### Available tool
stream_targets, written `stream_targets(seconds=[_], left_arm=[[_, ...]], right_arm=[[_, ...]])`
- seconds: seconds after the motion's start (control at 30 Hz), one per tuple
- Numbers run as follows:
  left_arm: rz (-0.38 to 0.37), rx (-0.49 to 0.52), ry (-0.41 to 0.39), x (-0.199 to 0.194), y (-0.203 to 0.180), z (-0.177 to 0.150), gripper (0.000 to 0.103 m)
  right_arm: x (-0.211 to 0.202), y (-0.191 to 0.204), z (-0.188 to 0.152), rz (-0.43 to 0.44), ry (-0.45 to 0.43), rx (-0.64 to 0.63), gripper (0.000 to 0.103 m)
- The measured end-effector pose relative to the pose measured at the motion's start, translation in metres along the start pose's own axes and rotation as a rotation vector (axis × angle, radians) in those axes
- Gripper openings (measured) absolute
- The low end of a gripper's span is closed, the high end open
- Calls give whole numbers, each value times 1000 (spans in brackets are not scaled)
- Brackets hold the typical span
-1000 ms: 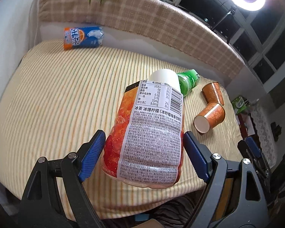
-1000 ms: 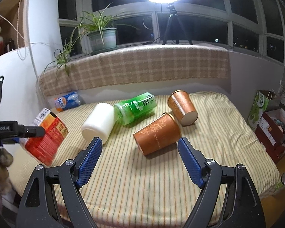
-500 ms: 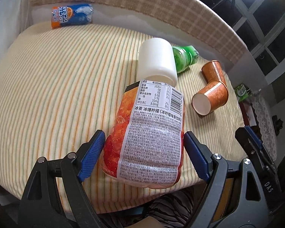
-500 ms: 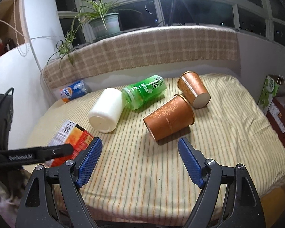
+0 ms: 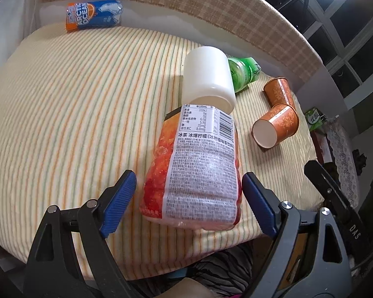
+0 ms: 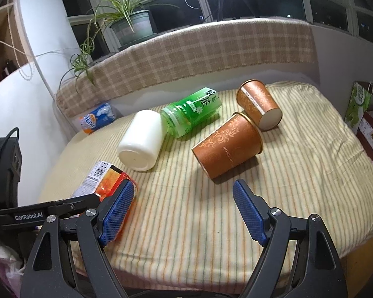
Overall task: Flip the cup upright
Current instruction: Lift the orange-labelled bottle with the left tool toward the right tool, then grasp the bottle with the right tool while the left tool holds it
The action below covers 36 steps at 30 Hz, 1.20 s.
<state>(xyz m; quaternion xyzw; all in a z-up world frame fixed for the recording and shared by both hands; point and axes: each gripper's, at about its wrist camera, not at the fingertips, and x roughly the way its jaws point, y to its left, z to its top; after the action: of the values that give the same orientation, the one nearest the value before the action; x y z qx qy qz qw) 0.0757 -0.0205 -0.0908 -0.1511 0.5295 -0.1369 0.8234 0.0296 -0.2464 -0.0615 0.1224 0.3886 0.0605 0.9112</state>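
Well ahead of right fingers point(image 6: 250, 211) — cup point(image 6: 227, 146).

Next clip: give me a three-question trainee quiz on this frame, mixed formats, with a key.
1. True or false: the nearer orange paper cup stands upright.
2. Which object lies between the left gripper fingers? A) red-orange iced tea bottle B) white cup C) green tea bottle
3. Fill in: the blue-and-orange Arctic Ocean can lies at the striped cloth's ____ edge, by the plaid ledge.

Key: 1 false, it lies on its side; 2 A, though the blue pads show a gap on each side; 3 far. The right gripper is open and empty.
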Motion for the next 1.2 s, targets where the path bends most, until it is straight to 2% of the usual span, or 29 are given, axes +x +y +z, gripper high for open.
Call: stream_targets(seconds=[0.23,0.37,0.57,0.67,0.93,1.0,1.07,1.2], left_arm=[[50,61,-62,-28,5,-6,89],[108,83,-98,-47,18,-14,89],[222,143,-141,-66,29,-32,89],[227,156,-137,-71,33,-39,89],[194,129,-126,-74,40,-45,89],[190,124,-121,-73,41,-45,89],[183,120,-120,-72,42,-45,89],[176,121,-129,-74,43,-46,89]], right_arm=[[11,2,5,104,91,56,82],[24,8,13,205,205,116,82],[48,23,13,271,369,165,82],[62,25,11,308,438,231,82],[86,26,15,334,513,339,82],[91,27,16,354,524,353,82],[95,30,15,362,556,355,87],[103,37,17,345,586,343,87]])
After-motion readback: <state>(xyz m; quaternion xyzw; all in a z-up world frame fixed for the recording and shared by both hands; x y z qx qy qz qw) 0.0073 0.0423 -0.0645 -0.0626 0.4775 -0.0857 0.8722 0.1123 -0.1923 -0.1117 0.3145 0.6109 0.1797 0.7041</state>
